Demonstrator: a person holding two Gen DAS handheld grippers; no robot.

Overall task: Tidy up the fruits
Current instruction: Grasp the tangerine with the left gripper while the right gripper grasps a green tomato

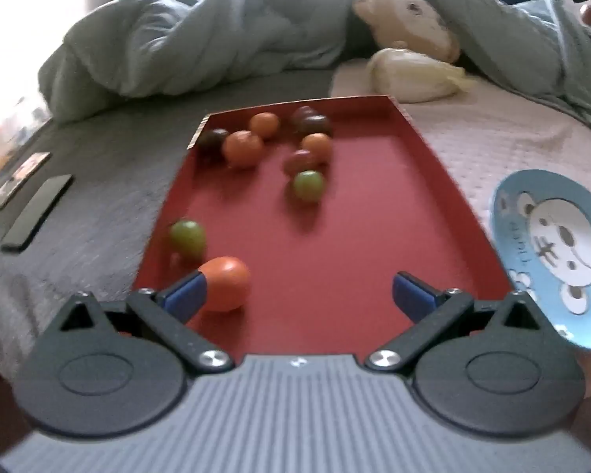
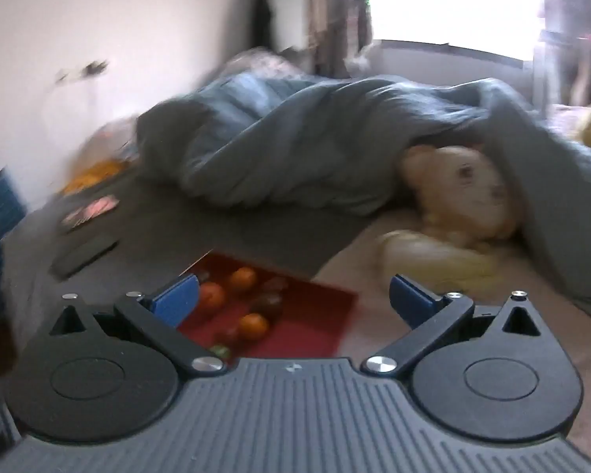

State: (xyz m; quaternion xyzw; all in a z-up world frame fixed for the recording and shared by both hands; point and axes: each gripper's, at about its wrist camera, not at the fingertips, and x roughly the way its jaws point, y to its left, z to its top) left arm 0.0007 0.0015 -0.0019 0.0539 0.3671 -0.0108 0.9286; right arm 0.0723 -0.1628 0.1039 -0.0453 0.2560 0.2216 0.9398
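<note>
A red tray (image 1: 374,236) lies on the bed and holds several small fruits: orange ones (image 1: 242,149), dark red ones (image 1: 311,123) and two green ones (image 1: 308,185). An orange fruit (image 1: 226,283) lies at the tray's near left, touching my left finger pad (image 1: 185,295). My left gripper (image 1: 297,295) is open over the tray's near end and holds nothing. A blue bear plate (image 1: 555,252) lies right of the tray. My right gripper (image 2: 293,297) is open and empty, above the tray (image 2: 315,315), in a blurred view.
A grey duvet (image 1: 216,39) is heaped behind the tray, with a plush toy (image 1: 409,23) under it. A dark phone (image 1: 37,213) and a second flat device (image 1: 19,179) lie on the grey blanket at left. A window (image 2: 453,4) is bright behind the bed.
</note>
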